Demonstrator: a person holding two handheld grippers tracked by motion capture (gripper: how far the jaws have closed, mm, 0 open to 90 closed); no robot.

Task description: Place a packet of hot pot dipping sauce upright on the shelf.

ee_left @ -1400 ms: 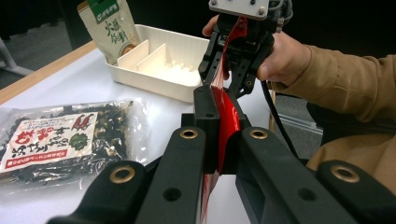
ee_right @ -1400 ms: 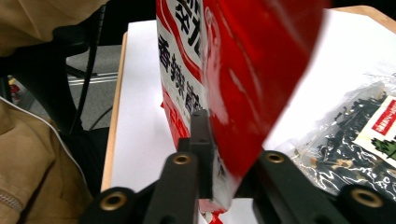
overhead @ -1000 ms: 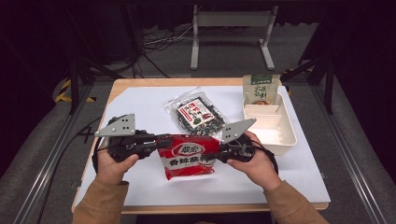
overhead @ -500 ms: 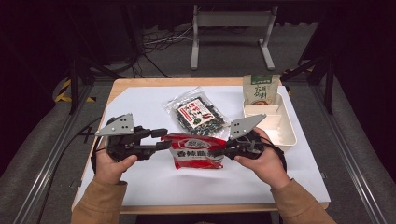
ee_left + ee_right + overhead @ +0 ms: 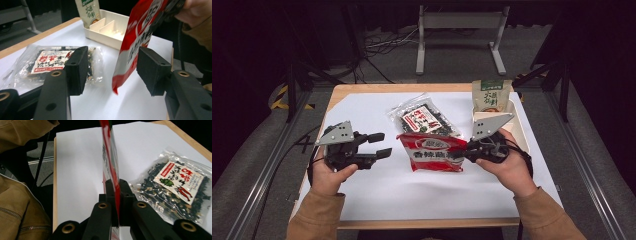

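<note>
Right hand-held gripper (image 5: 466,150) pinching the red snack bag (image 5: 434,152) by its edge above the table (image 5: 377,195). Left hand-held gripper (image 5: 382,145) spread wide, apart from the bag. Beside it, a clear packet of dried seaweed (image 5: 424,117).

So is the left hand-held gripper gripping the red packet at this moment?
No: in the high view the left hand-held gripper is open and apart from the red packet, which the right hand-held gripper pinches at its edge.
</note>
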